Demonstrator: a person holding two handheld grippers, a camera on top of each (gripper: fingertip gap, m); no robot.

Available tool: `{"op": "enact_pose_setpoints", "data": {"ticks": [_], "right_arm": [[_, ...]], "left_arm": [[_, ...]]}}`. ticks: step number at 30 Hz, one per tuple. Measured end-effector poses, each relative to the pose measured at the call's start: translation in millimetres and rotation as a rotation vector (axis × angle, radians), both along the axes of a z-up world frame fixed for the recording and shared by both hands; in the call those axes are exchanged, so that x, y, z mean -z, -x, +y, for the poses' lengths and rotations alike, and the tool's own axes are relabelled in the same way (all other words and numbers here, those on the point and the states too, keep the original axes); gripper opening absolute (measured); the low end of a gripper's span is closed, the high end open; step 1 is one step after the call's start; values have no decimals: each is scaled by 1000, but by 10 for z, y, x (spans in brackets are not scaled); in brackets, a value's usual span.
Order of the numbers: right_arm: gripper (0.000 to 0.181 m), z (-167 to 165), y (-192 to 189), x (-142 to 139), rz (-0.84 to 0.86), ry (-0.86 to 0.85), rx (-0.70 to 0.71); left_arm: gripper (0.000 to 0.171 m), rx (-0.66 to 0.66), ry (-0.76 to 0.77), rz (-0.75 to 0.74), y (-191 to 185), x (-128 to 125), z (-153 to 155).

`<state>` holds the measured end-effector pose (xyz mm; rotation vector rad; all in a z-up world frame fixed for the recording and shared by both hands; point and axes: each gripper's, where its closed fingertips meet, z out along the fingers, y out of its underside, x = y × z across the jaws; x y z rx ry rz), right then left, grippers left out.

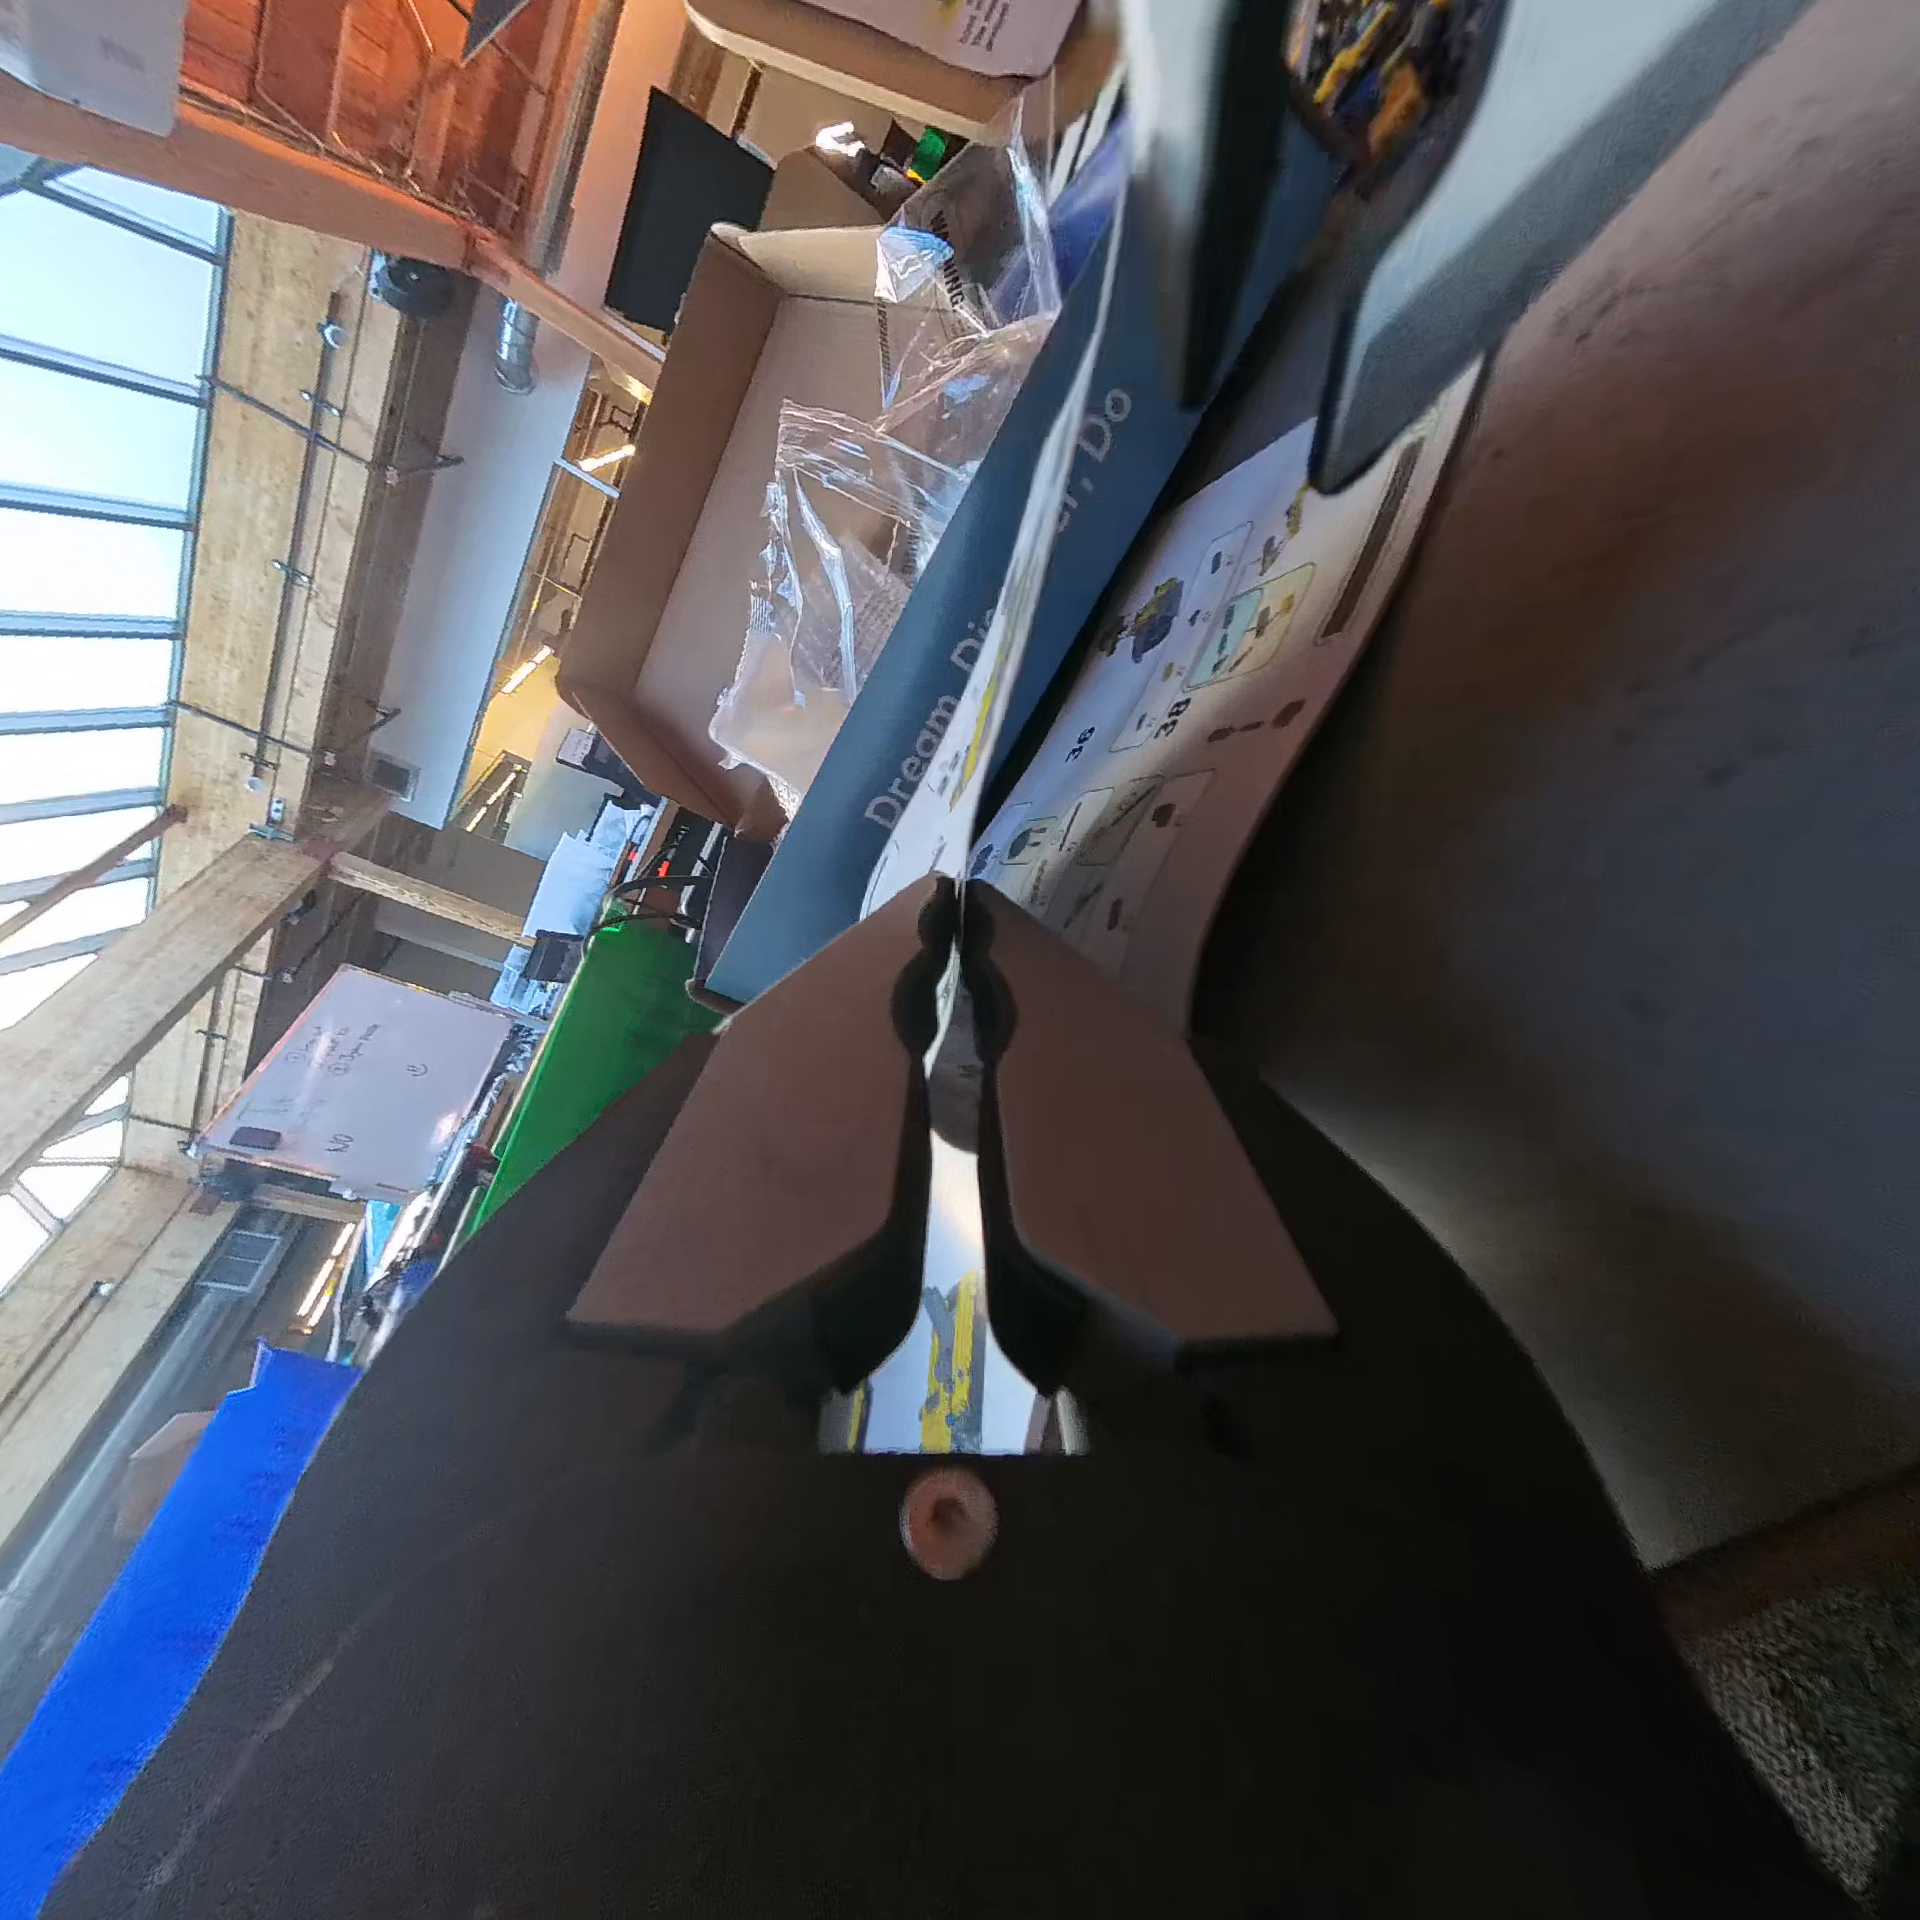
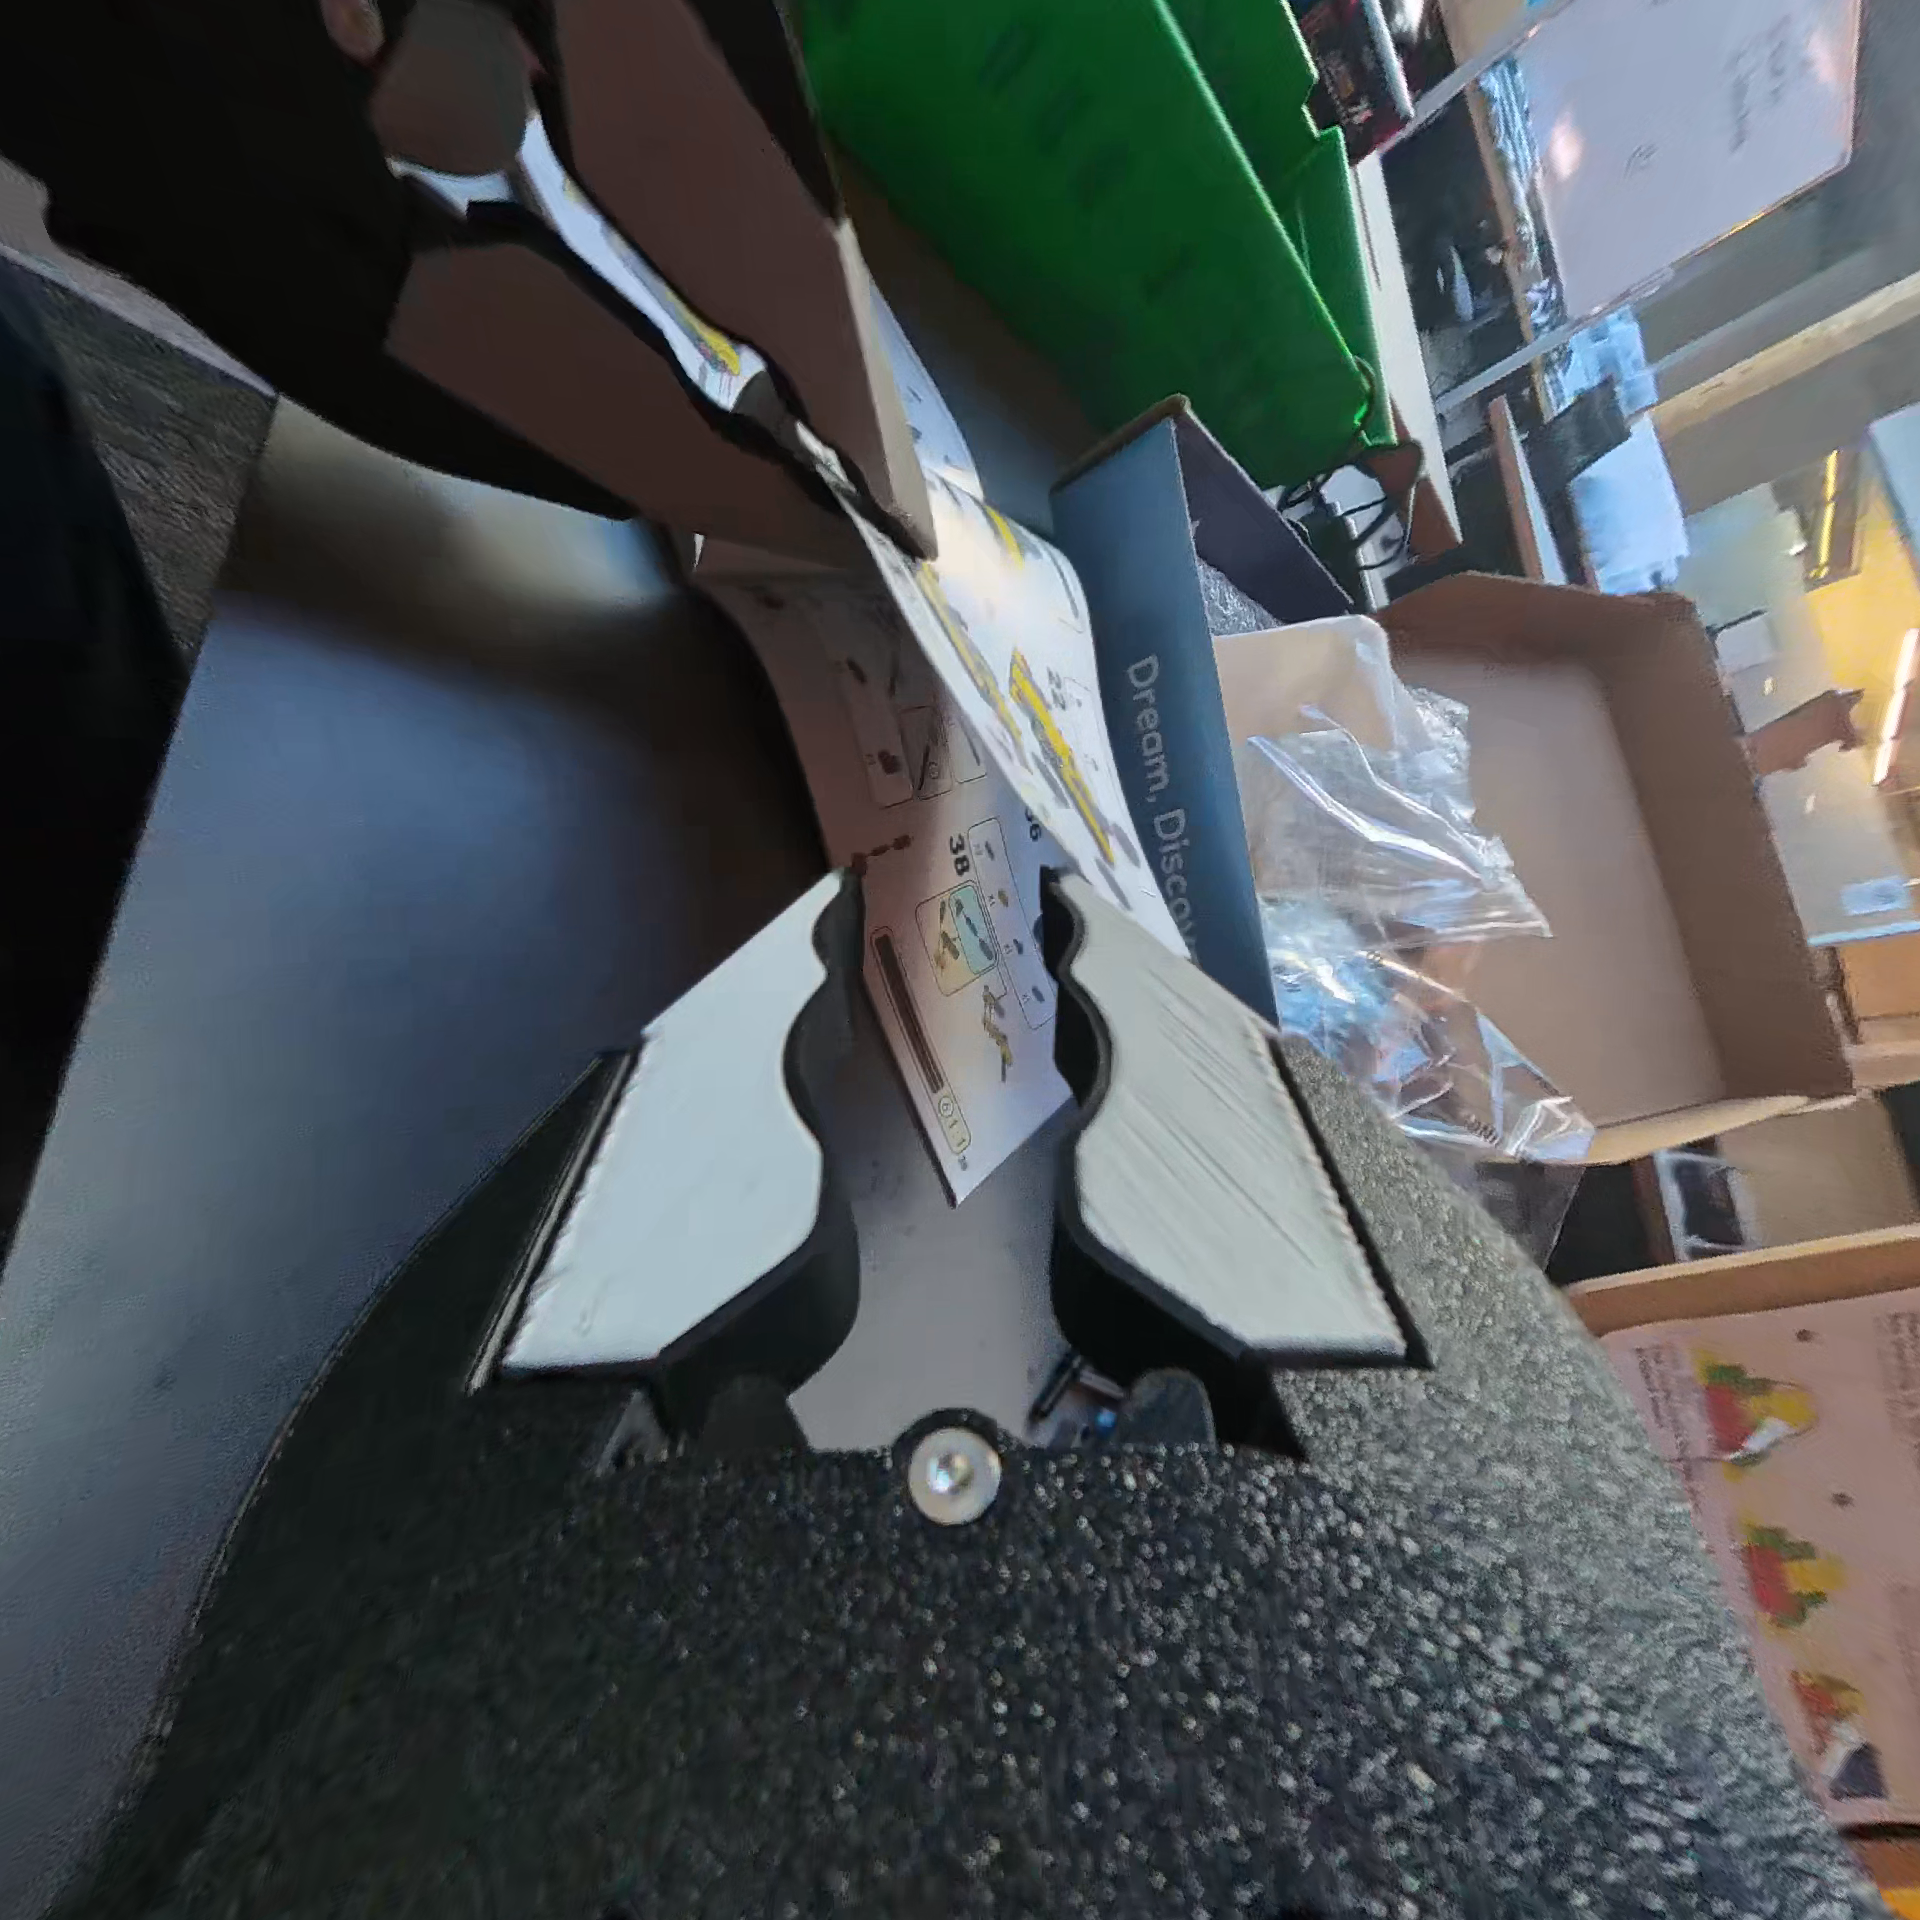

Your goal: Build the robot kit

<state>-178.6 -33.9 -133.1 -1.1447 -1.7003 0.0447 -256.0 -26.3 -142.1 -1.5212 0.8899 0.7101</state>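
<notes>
My left gripper is shut on a lifted page of an open instruction booklet that lies on the grey table. In the right wrist view the left gripper pinches that page near its edge and holds it up off the booklet. My right gripper is open and empty. It hovers just over the booklet's lower page, near that page's corner. The booklet's pages show small pictures of yellow and black building parts.
A blue box stands on edge right behind the booklet. Beyond it are clear plastic bags in an open cardboard box, green bins, a whiteboard and a cardboard sheet with colourful pictures. The left gripper's tips are roughly 9 cm from the right gripper's.
</notes>
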Motion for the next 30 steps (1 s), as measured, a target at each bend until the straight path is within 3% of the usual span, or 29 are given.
{"op": "enact_pose_setpoints", "data": {"ticks": [2,6,11,13,15,17,18,20,22,24,25,29,30], "right_arm": [[18,-4,32,96,-40,-14,-12],[15,120,36,-87,69,-1,92],[35,196,1,-344,398,523,218],[52,115,51,-476,519,800,139],[53,20,79,-632,597,964,17],[53,-56,105,-643,573,915,-64],[47,-60,126,-573,529,846,-59],[53,-50,195,-433,457,770,-12],[55,-157,325,-407,457,888,-28],[66,-239,454,-447,497,1052,-68],[62,-220,501,-433,506,1096,-62],[0,-208,634,-368,504,1172,-103],[0,-230,665,-340,489,1188,-115]], "left_arm": [[0,-2,-3,-6,14,-12,1],[0,-24,-23,-45,91,-54,0],[0,-43,-64,-33,185,-128,-17],[0,-48,-74,-7,211,-129,-25],[0,-54,-88,-11,231,-161,-35],[0,-51,-94,-25,235,-177,-42],[0,-51,-91,-25,235,-171,-41],[0,-52,-92,-15,220,-163,-36],[0,-49,-98,-10,187,-168,-33],[16,-44,-122,-30,149,-203,-33],[20,-55,-131,-37,144,-221,-28],[21,-54,-126,-74,60,-289,0],[24,-52,-125,-79,40,-301,14]]}}
